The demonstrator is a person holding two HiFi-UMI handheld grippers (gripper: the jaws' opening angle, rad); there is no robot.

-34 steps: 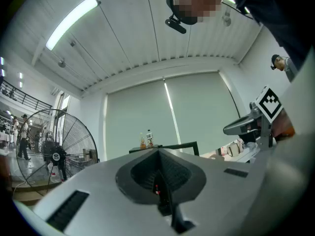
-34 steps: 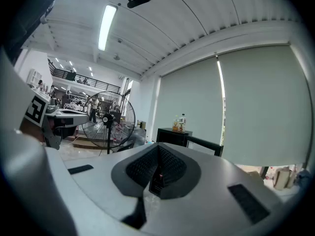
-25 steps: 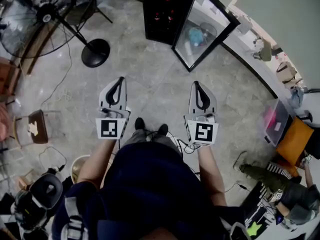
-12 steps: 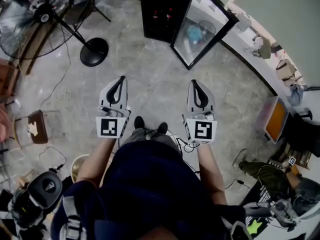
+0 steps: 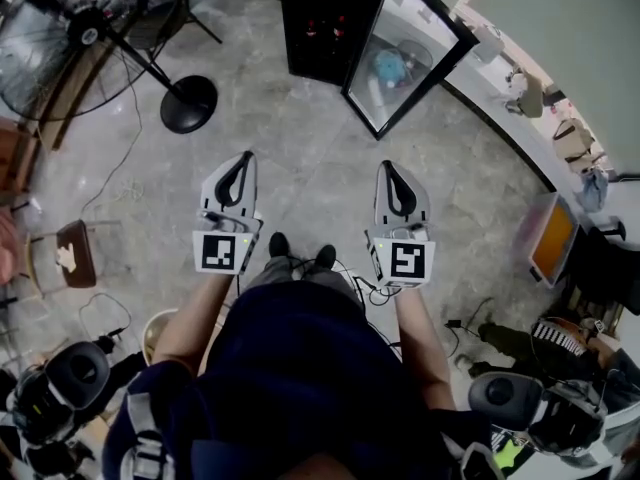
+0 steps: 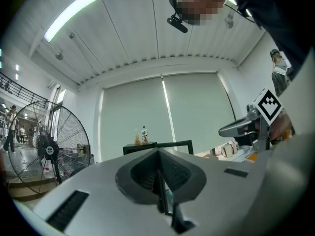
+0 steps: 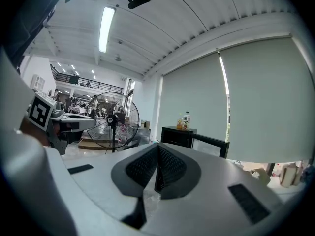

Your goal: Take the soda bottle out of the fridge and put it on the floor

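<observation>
My left gripper [image 5: 243, 158] and right gripper [image 5: 388, 166] are closed, empty. Well ahead of their tips stands the fridge [image 5: 318, 28], door [image 5: 405, 58] open; the soda bottle inside is too dark to see. A fan [image 5: 188, 103] stands ahead-left. Neither gripper has shifted.

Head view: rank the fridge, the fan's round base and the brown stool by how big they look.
1. fridge, clearly largest.
2. fan's round base and brown stool look about alike, too close to rank.
</observation>
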